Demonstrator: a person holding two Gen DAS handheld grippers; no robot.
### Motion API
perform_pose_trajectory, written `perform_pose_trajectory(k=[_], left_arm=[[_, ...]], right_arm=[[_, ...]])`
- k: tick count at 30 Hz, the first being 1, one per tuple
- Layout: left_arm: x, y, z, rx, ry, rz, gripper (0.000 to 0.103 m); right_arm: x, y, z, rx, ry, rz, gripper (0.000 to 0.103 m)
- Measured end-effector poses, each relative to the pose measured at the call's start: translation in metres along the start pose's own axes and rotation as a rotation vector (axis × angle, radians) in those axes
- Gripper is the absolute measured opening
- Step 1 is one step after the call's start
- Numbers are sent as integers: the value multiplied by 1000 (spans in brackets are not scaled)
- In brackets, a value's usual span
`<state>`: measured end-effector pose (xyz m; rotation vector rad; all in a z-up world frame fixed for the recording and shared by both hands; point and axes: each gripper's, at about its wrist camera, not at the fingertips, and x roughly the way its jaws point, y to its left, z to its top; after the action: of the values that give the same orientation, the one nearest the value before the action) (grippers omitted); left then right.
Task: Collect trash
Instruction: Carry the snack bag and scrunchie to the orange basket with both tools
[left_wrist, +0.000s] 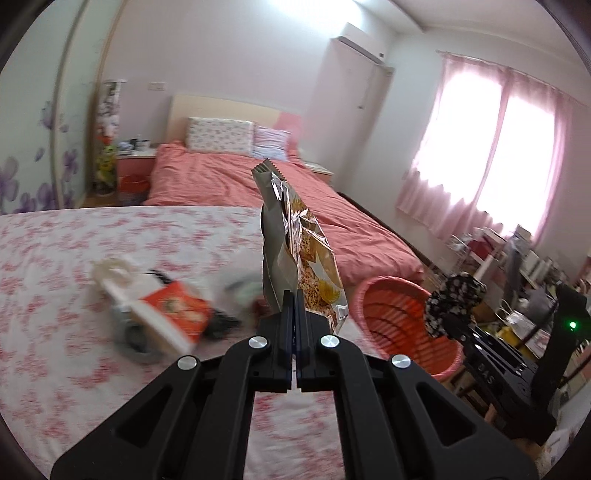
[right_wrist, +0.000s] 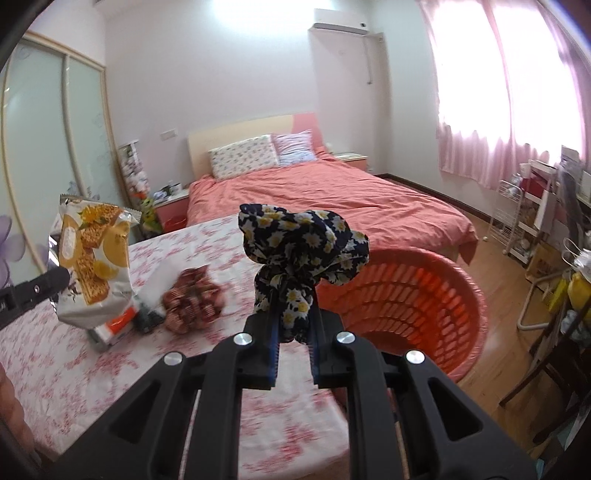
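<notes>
Right wrist: carrying stage, right fingers (right_wrist: 293, 328) clamping floral cloth (right_wrist: 303, 240), left fingers (left_wrist: 294, 306) pinching wrapper (left_wrist: 299, 251); next, over basket (right_wrist: 424, 295), release.

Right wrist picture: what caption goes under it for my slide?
Right hand-held gripper shut on a daisy-print cloth bundle, red basket just beyond.

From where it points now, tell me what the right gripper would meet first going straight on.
Probably the orange basket: its rim sits just beyond the right gripper, shut on the floral cloth. Depth is unclear.
</notes>
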<state>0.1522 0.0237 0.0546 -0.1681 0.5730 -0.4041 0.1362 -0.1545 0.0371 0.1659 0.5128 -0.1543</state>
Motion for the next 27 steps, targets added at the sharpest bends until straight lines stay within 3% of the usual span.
perform_pose_trajectory(k=[13, 27], left_arm=[[64, -73, -14, 61, 94, -160, 0], [120, -124, -24, 118, 197, -221, 0]], right_arm=[[30, -78, -1, 100, 19, -91, 13], [67, -127, 1, 155, 30, -132, 14]])
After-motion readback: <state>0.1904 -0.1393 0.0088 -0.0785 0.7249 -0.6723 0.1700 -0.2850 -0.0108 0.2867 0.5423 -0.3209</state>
